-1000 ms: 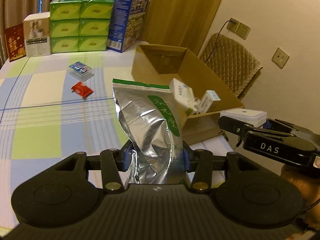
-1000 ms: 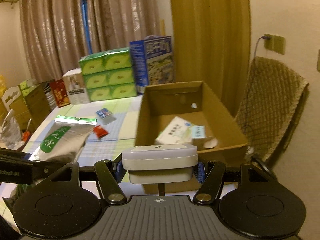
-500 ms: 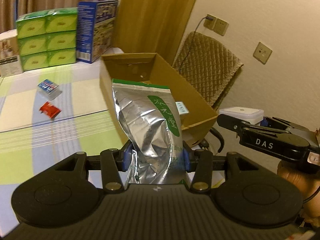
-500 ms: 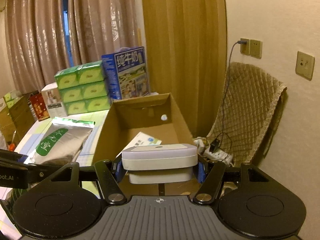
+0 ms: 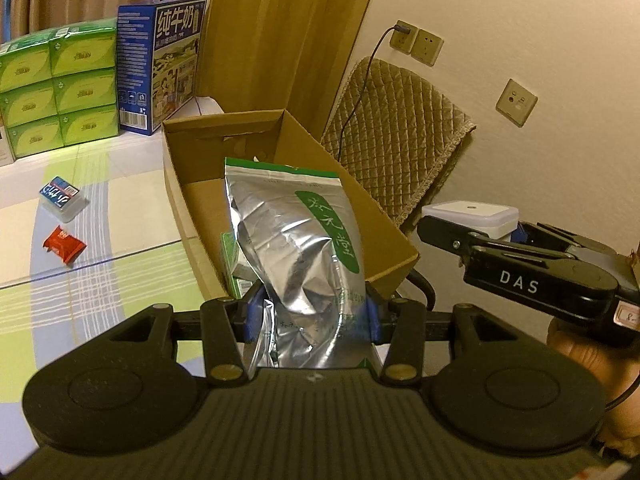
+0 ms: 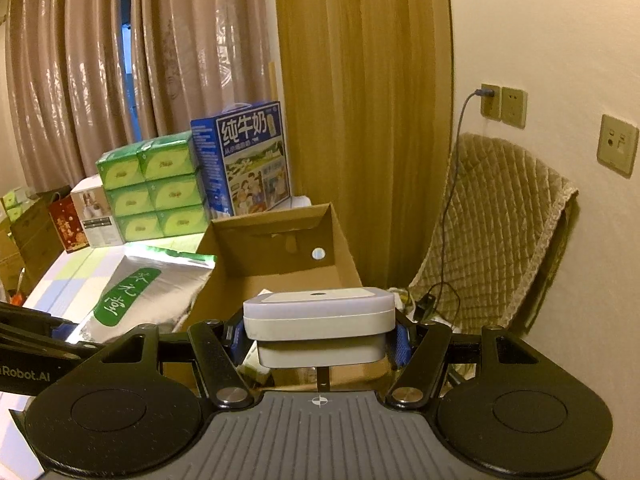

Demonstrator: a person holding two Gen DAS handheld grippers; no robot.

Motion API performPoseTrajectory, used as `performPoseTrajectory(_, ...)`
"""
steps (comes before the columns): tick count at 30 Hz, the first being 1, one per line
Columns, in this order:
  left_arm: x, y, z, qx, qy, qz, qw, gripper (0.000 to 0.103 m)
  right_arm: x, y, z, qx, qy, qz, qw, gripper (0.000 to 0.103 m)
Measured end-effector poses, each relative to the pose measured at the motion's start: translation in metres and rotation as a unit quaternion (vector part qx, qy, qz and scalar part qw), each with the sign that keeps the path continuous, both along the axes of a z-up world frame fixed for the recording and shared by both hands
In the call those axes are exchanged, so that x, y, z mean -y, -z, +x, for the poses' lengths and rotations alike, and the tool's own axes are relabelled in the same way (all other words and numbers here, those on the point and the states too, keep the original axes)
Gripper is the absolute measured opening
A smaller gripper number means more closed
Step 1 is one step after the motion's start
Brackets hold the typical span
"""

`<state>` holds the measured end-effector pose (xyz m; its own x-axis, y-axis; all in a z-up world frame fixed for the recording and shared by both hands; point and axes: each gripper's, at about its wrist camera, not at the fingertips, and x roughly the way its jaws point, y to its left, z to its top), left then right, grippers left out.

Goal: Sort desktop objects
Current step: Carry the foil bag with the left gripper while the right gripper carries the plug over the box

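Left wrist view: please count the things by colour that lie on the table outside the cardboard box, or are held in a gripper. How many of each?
Green tissue packs, stacked: 6
Blue: 2, the milk carton and the small blue pack
Red snack packet: 1
Silver pouch, in the left gripper: 1
White box, in the right gripper: 1
Total: 11

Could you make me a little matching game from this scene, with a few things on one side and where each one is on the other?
Things:
1. silver foil pouch
2. white lidded box
3. red snack packet
4. blue milk carton

Places:
A. lying on the checked tablecloth
B. clamped in the right gripper
C. standing beside the green boxes
D. clamped in the left gripper

Pairs: 1-D, 2-B, 3-A, 4-C
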<state>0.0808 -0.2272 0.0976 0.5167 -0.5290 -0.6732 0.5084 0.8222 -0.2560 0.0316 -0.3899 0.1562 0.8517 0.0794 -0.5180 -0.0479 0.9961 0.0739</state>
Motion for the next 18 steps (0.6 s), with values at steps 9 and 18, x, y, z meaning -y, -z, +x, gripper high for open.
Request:
performPoseTrajectory(9, 0.006, 0.001, 0.026, -0.003, 0.000, -0.006, 1.0000, 0.042, 0.001, 0.000, 0.027, -0.002, -0.005, -0.006, 1.000, 0.062)
performPoseTrajectory(18, 0.008, 0.003, 0.066, -0.010, -0.009, -0.010, 0.9999, 0.042, 0.004, 0.001, 0.064, -0.009, -0.013, -0.004, 1.000, 0.062)
